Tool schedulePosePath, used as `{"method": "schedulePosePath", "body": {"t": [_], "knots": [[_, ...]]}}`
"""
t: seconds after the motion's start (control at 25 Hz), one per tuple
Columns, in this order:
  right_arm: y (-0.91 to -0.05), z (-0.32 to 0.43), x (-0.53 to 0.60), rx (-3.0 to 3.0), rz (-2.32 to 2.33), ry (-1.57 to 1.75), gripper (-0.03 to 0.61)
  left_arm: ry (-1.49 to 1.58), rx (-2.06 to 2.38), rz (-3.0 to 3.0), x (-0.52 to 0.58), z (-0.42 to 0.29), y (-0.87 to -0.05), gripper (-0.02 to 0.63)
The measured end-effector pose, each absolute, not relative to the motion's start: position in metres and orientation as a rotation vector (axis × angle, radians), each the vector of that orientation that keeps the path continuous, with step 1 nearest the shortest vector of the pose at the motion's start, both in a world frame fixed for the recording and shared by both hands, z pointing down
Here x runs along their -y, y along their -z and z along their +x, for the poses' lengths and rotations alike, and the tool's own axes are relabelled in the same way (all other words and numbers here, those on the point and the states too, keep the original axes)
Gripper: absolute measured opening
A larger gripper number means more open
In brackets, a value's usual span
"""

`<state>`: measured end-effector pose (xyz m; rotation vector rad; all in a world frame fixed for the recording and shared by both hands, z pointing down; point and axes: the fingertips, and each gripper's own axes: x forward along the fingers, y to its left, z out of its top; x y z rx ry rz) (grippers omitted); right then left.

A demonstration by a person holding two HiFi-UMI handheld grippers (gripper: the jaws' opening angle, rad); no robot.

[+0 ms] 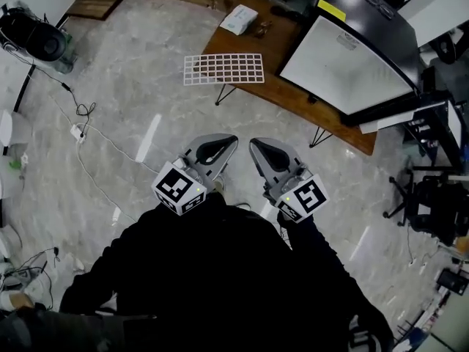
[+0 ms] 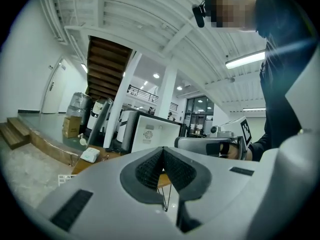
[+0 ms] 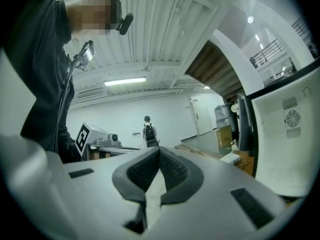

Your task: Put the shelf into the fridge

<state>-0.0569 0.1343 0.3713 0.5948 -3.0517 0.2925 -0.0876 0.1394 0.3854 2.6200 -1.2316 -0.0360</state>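
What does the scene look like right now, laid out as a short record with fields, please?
shelf: white wire grid, flat on the wooden table's left corner, overhanging the edge
fridge: on the same table, right of the shelf
left gripper: shut, empty, near the body
right gripper: shut, empty, beside the left one
progress: shelf not yet picked up

Light is bright and even, coming from overhead: a ceiling tube glows in the left gripper view and a second tube in the right gripper view. In the head view the pale floor carries white streaks of glare, and shadows are soft. Both gripper views bulge like a fisheye, with black corners. The left gripper and right gripper, close to their lenses, look slightly soft.
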Motion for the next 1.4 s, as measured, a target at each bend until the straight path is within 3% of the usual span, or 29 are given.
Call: {"method": "schedulePosePath", "body": {"t": [0.48, 0.84, 1.24, 1.32, 1.4], "knots": [[-0.392, -0.199, -0.041, 2.941, 0.474, -0.205, 0.005, 0.337, 1.387, 2.327, -0.049, -0.233, -0.425, 0.006], [-0.429, -0.251, 0.002, 2.904, 0.374, -0.273, 0.006, 0.593, 1.320, 1.984, -0.002, -0.284, -0.507, 0.006], [-0.514, -0.286, 0.072, 2.845, 0.166, -0.402, 0.005, 0.891, 1.322, 1.536, 0.050, -0.319, -0.644, 0.092], [-0.523, -0.291, 0.086, 2.840, 0.138, -0.423, 0.006, 1.025, 1.301, 1.449, 0.055, -0.329, -0.672, 0.125], [-0.531, -0.291, 0.098, 2.830, 0.117, -0.460, 0.006, 1.130, 1.280, 1.324, 0.057, -0.335, -0.705, 0.204]]}}
